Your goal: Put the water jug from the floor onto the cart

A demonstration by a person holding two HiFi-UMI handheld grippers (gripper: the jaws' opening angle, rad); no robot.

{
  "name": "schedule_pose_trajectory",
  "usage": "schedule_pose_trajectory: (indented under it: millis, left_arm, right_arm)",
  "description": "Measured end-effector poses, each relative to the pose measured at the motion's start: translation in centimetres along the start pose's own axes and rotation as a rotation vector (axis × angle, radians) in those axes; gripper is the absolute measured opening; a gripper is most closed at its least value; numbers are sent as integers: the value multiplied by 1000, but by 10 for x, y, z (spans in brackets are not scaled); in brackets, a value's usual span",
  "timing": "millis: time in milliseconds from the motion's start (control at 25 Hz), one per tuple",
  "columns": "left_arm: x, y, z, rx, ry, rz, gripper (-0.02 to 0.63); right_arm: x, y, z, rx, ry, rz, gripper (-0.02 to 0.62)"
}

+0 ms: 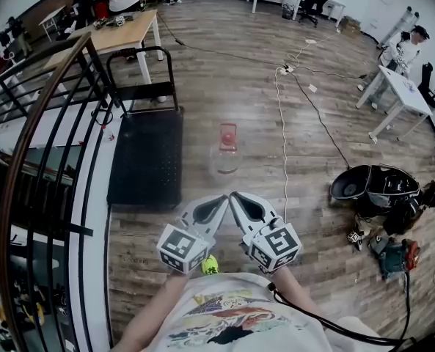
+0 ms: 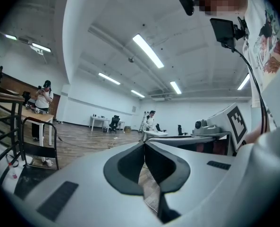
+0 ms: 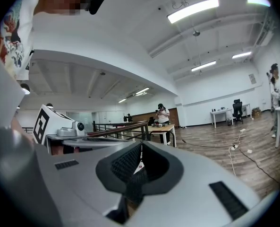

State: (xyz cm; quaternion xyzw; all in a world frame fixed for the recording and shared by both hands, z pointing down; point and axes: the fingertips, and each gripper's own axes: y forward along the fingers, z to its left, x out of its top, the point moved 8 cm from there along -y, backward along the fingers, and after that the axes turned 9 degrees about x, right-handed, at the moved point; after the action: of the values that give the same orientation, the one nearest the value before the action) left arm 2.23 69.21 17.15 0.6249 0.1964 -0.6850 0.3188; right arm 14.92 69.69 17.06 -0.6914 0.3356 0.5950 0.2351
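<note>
Both pairs of fingers are pressed together, nothing between them. Left gripper (image 1: 218, 201) and right gripper (image 1: 239, 199) sit side by side, tips almost meeting, aimed forward. Jug (image 1: 227, 149) stands upright on the floor, red cap up, straight ahead of both tips and well apart. Neither hand is nearer. Cart (image 1: 145, 160) lies left of the jug, near it. My read: close in first, then open.

Water jug (image 1: 227, 147) is standing on floor (image 1: 202, 57), right of cart (image 1: 145, 160); cable (image 1: 283, 145) is lying on floor right of jug; railing (image 1: 74, 50) is running along cart's left.
</note>
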Motion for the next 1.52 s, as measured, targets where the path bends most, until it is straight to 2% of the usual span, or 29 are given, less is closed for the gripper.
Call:
schedule_pose_trajectory:
  millis: [320,520,1240,1520]
  left_arm:
    - [-3,7,9,35,57,-20,12]
    - [-6,29,15,51,41,-8,12]
    - [-2,123,72,67,14,70,12]
    - [-5,165,92,99,-5,82,12]
  right_arm:
    - [-7,14,-8,-41,-17,58,23]
    - [-10,20,-30,-39,-11,66,23]
    - [-7,81,-134,30,56,97,23]
    - [-8,104,-180,76,63,126,23]
